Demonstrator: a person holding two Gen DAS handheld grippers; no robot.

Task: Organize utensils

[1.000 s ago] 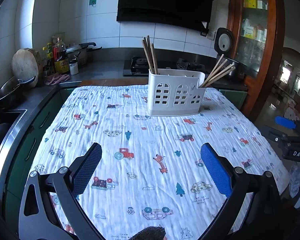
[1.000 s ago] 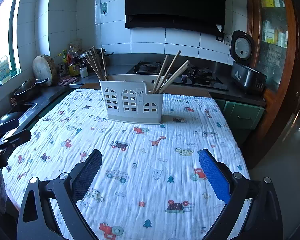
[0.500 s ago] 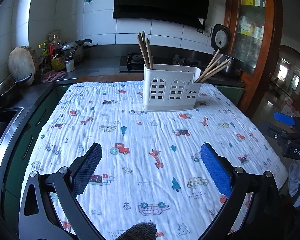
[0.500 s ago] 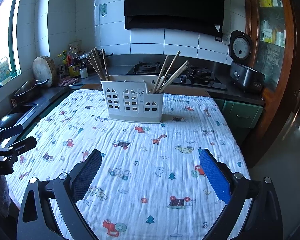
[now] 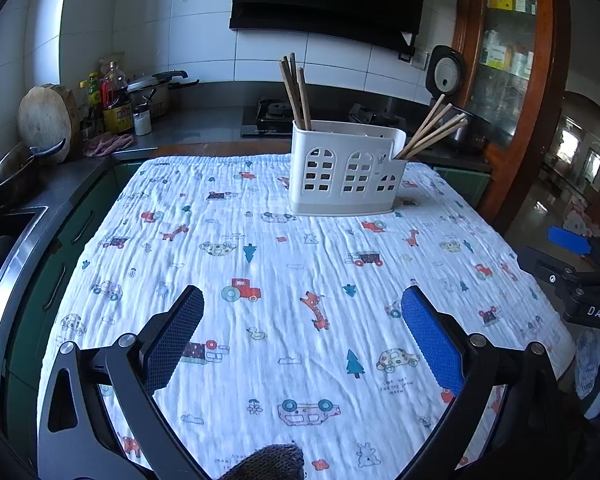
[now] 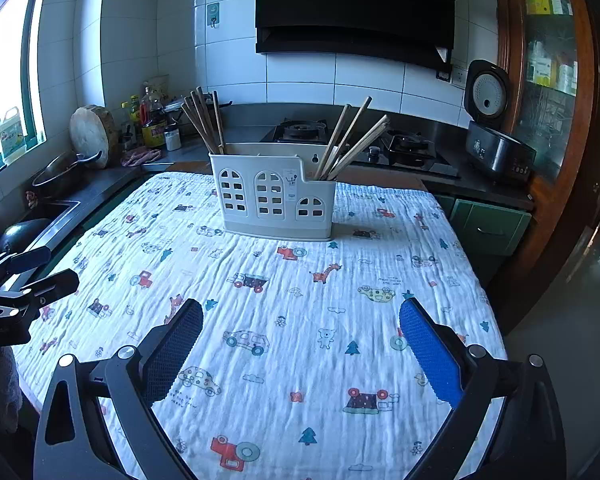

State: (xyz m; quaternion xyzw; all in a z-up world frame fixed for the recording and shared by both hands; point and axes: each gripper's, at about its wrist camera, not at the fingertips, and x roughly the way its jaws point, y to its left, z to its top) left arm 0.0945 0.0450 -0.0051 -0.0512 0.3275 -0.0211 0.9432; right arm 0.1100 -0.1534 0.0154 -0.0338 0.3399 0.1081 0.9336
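Two grippers hover low over the near edge, empty: the left gripper point(image 5: 302, 332) and the right gripper point(image 6: 300, 336) both have their jaws spread wide. Beneath and ahead of them the tabletop's white cartoon-printed cloth point(image 6: 300, 312) carries no loose utensils. Farther ahead, well apart from both, the white slotted plastic utensil caddy point(image 6: 274, 196) holds two bunches of wooden chopsticks point(image 6: 348, 138), one at each end. Sorting looks essentially finished.

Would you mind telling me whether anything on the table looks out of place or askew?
Nothing is spilled or damaged. The white utensil holder stands upright on the printed cloth. Its chopsticks sit in two separate bunches: one at the left end, another leaning rightward from the low right compartment. Both grippers are open and empty.
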